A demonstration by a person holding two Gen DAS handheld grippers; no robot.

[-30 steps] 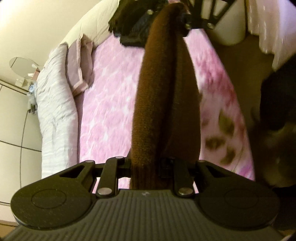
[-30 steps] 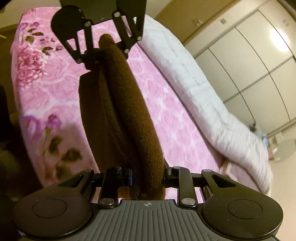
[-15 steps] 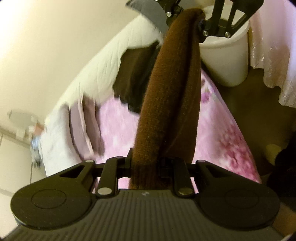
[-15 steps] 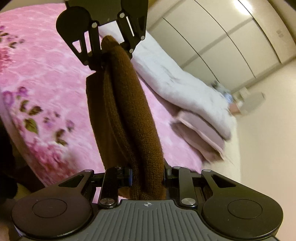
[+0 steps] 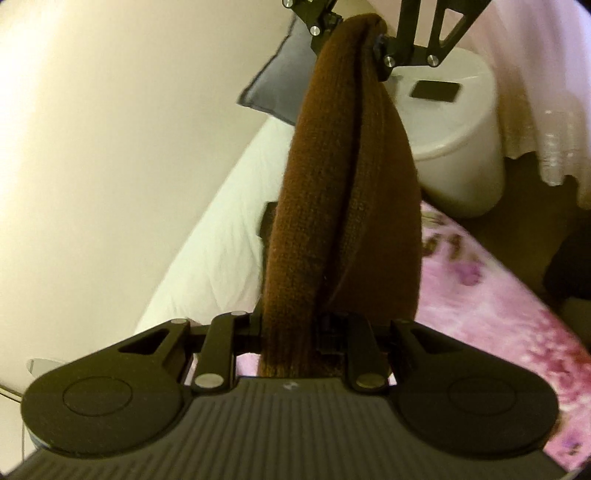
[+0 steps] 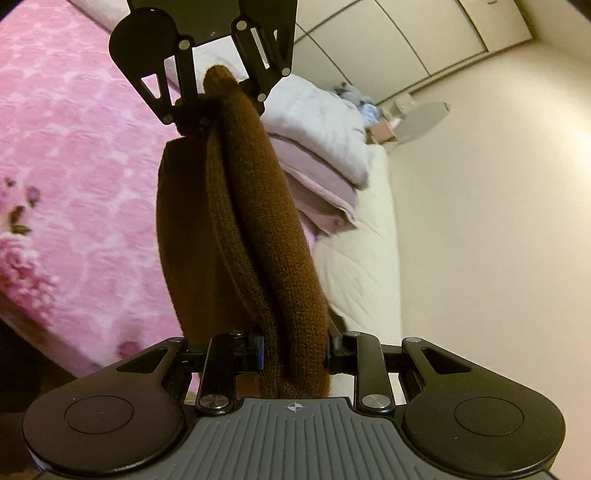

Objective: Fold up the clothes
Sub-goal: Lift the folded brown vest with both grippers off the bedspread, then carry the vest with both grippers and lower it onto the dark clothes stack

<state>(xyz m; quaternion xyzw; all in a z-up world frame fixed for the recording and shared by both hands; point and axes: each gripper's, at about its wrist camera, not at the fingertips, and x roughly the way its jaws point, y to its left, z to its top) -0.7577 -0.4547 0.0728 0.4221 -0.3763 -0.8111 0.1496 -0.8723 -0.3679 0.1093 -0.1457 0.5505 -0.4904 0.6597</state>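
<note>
Above pink bedspread (image 6: 74,155), 2 tongs (image 5: 290,334) (image 6: 295,354) clamp brown knit (image 5: 343,206).

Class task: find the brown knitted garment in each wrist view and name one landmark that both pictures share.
Left wrist: brown knitted garment runs up the centre, from the left gripper to the right gripper.
Right wrist: garment runs up the centre.
Shared landmark: pink floral bedspread.

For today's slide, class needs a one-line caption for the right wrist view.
Both grippers, right gripper and left gripper, clamp a folded brown knit garment stretched between them above a pink floral bed.
</note>
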